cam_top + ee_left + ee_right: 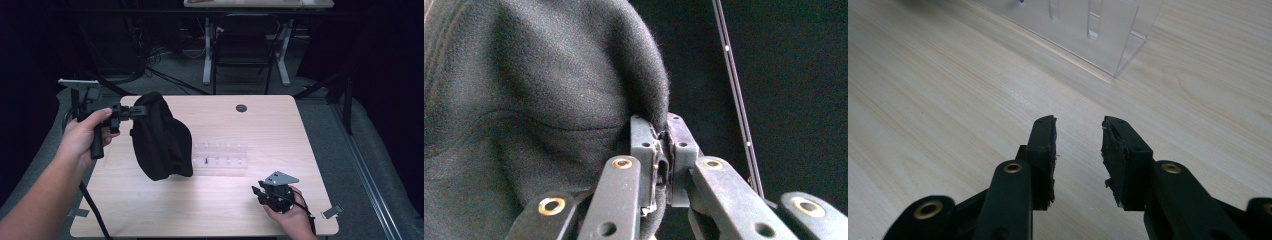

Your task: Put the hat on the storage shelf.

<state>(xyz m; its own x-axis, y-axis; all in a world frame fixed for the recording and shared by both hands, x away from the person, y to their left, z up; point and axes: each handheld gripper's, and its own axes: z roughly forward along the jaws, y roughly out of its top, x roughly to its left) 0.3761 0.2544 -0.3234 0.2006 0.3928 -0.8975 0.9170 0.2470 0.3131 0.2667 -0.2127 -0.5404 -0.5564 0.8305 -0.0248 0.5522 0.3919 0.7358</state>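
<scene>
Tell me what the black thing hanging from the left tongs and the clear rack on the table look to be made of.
Black thing: soft matte fabric, probably fleece or felted knit; it droops in folds and shows fuzzy fibres along its edge in the left gripper view. Clear rack: see-through rigid plastic, likely acrylic; glossy, with straight sharp edges, the table's wood grain visible through it.
</scene>
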